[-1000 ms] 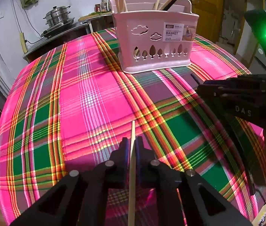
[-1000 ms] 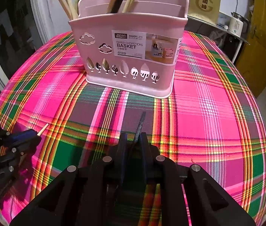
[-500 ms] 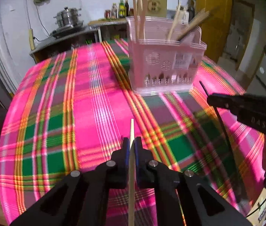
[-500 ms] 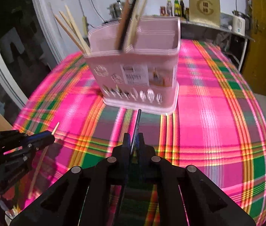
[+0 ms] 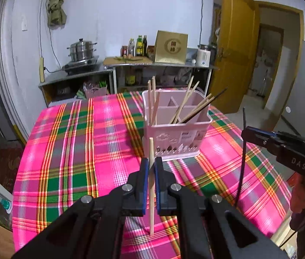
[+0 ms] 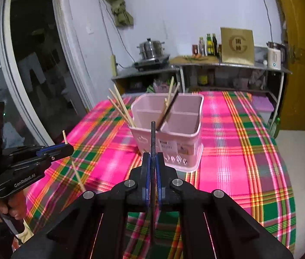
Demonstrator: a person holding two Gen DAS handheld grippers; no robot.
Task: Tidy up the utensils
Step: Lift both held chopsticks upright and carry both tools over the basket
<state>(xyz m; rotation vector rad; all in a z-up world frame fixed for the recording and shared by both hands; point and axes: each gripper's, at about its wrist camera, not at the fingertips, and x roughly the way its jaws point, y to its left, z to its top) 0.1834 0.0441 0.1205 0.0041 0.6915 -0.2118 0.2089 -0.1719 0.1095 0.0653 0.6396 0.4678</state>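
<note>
Hand-held gripper (image 5: 151,165) pinches chopstick (image 5: 151,185) — upright.

Pale blue-white wall (image 5: 113,17) behind, with an olive cloth (image 5: 55,6) hanging high. Steel counter (image 5: 152,65) along it, bearing a stacked steamer pot (image 5: 82,50), bottles (image 5: 138,46), a gold box (image 5: 170,47), a white kettle (image 5: 203,57). Yellow wooden door (image 5: 236,51) ajar at right. Dark glass door (image 6: 29,64) at left.

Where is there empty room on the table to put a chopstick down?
Bare tablecloth stretches left of the pink basket, and more lies right of it. It is crowded inside the basket's compartments, full of leaning chopsticks.
</note>
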